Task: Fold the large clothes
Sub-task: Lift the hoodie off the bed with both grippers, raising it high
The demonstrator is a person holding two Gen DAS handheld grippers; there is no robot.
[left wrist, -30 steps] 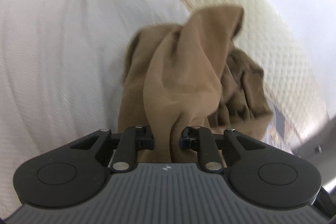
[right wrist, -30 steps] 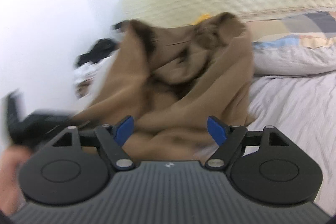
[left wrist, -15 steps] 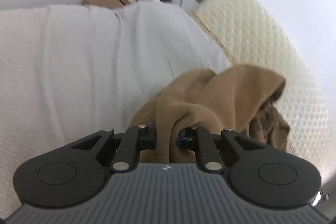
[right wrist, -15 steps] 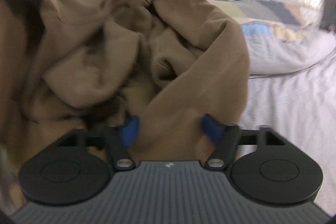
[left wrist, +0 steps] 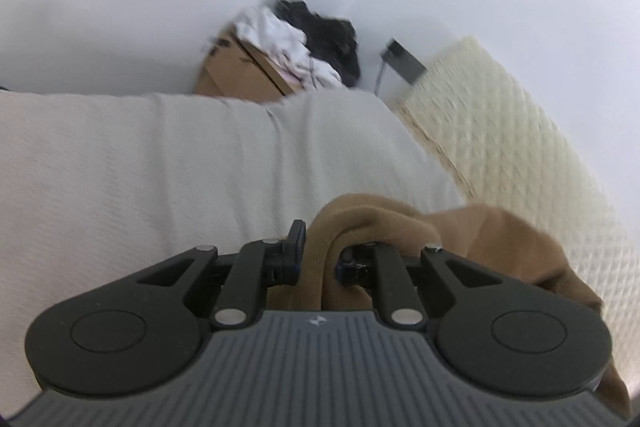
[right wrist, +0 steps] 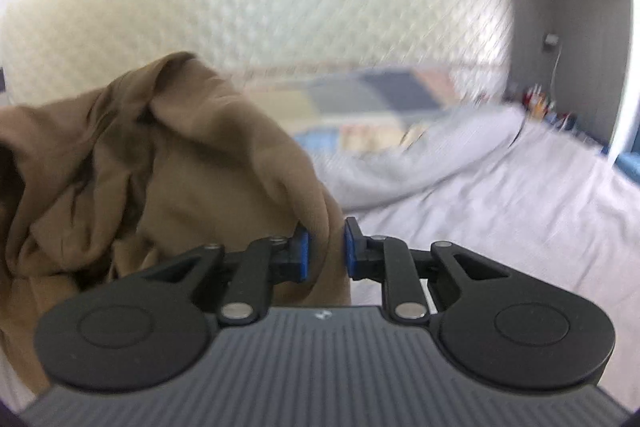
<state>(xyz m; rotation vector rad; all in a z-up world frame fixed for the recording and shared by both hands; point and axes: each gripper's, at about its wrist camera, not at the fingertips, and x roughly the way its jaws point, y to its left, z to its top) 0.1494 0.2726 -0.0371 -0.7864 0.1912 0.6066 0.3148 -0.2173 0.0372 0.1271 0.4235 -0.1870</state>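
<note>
Brown crumpled knit garment (right wrist: 168, 163) bunches between your left tongs (left wrist: 318, 261) and right tongs (right wrist: 325, 253), both clamped on it.

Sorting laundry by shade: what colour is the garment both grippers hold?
Plain tan-brown garment, no pattern; clearest in the right wrist view.

A bed with a pale grey cover (left wrist: 168, 163) fills the left and centre of the left wrist view. A brown garment (left wrist: 492, 239) lies bunched at lower right. In the right wrist view a patchwork pillow (right wrist: 372, 99) rests at centre, blurred.
</note>
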